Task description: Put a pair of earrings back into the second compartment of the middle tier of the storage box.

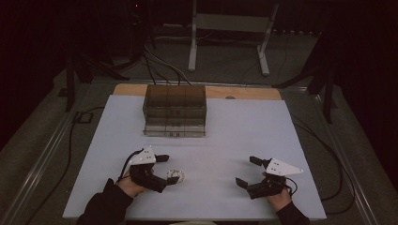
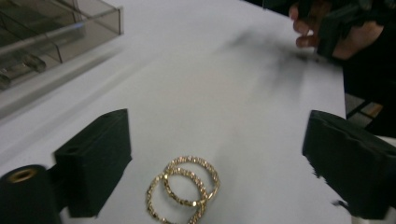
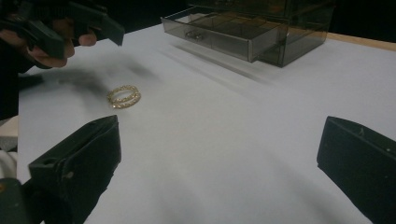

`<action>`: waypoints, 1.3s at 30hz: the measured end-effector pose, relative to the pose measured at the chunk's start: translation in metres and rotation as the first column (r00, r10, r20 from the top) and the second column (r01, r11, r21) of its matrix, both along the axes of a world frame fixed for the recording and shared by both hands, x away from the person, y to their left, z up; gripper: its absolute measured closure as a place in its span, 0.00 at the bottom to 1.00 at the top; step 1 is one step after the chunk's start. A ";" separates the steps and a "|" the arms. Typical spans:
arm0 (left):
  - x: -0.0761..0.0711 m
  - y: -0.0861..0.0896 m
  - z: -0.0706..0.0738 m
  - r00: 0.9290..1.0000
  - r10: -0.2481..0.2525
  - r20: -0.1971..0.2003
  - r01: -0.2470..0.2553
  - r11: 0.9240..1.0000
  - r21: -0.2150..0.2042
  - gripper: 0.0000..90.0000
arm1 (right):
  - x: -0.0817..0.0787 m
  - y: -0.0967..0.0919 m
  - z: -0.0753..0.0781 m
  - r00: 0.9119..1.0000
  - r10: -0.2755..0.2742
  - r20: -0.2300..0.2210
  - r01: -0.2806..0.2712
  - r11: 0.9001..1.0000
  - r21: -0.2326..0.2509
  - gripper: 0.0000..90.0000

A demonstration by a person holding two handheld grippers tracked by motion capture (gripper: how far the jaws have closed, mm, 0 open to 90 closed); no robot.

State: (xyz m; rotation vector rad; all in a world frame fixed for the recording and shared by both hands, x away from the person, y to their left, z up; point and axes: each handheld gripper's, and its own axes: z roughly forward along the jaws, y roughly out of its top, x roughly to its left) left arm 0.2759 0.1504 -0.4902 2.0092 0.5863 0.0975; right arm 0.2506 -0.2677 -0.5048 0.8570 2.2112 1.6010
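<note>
Hoop earrings (image 2: pixel 183 189), two, gold w/ small stones, overlapping, flat on white worktop (image 1: pixel 234 136), near front-left. Left tongs (image 1: pixel 168 168) spread wide, empty, earrings between jaws in left gripper view, not touching. Right tongs (image 1: pixel 248 171) also spread, empty, well apart to right. Smoked clear drawer box (image 1: pixel 174 110) at back of worktop, bottom drawer pulled out, w/ dividers. No legible writing or brand anywhere.
</note>
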 end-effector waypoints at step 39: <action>0.002 -0.028 -0.032 0.995 0.098 0.028 -0.102 0.949 0.298 0.93 | 0.000 0.001 -0.001 1.000 0.009 -0.008 -0.009 1.000 -0.012 0.00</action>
